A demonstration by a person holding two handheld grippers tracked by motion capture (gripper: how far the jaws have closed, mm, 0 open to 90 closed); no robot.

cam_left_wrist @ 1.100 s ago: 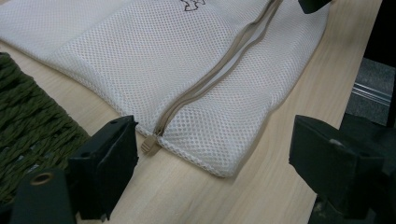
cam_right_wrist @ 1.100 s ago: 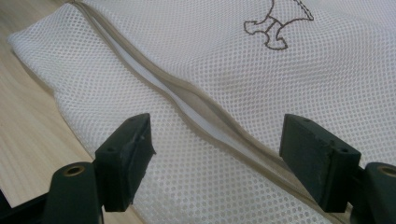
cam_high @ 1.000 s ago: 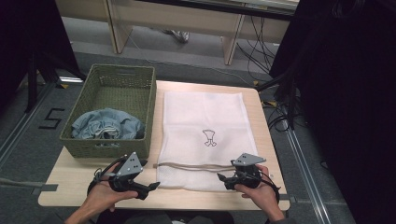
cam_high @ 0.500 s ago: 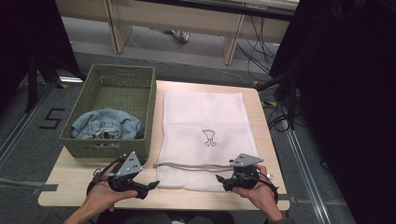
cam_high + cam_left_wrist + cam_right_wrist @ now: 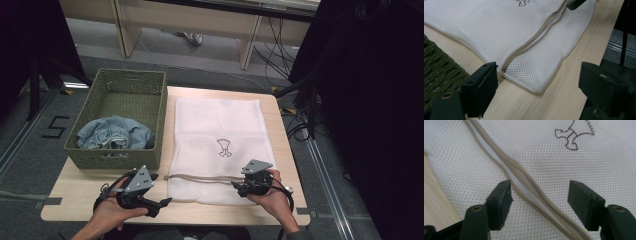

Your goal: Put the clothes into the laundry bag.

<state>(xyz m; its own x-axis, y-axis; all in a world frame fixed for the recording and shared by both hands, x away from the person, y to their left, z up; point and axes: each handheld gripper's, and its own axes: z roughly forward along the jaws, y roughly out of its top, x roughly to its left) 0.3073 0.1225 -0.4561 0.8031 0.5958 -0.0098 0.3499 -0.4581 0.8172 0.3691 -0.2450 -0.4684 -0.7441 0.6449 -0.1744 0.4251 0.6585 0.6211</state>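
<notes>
Right now the right hand-held gripper (image 5: 539, 205) is hovering wide open and empty, straddling the zipper (image 5: 524, 187) of the mesh laundry bag (image 5: 217, 140) lying mid-surface; closing off-centre risks pinching mesh instead, snagging it.

I see a white mesh laundry bag (image 5: 218, 145) lying flat on the table, long side running from 12 to 6 o'clock. Its beige zipper (image 5: 202, 177) crosses the near end, slightly gaping, below a small brown printed logo (image 5: 224, 148).
</notes>
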